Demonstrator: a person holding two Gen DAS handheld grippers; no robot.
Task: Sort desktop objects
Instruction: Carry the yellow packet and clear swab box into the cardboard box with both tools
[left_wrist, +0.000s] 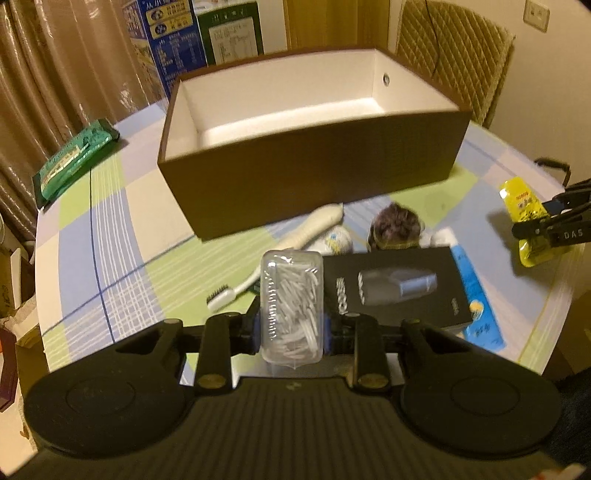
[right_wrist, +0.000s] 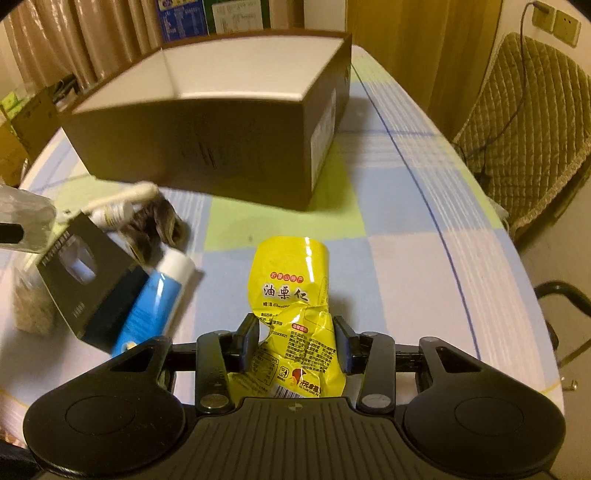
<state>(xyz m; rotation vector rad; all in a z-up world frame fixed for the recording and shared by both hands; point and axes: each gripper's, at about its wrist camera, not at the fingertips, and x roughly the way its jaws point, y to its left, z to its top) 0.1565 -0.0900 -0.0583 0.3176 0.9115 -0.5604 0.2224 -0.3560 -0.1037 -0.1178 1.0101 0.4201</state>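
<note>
Your box (left_wrist: 310, 177) looks empty—left fingers (left_wrist: 291, 328) clamp the clear case (left_wrist: 291, 306), right fingers (right_wrist: 297, 343) pinch the yellow packet (right_wrist: 291, 295)—while the rest waits on the table (left_wrist: 122, 229).

Brown box (left_wrist: 310, 173) (white inside), yellow packet (right_wrist: 295, 295), seemingly checked blue-green tablecloth (left_wrist: 122, 221).

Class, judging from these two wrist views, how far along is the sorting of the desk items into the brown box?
Done: nothing yet; the visible part of the brown box is bare inside. In hand: the left gripper clamps a clear case of picks, and the right gripper pinches a yellow snack bag. Left: the toothbrush, black carton, blue tube and green packet lie on the table.
</note>
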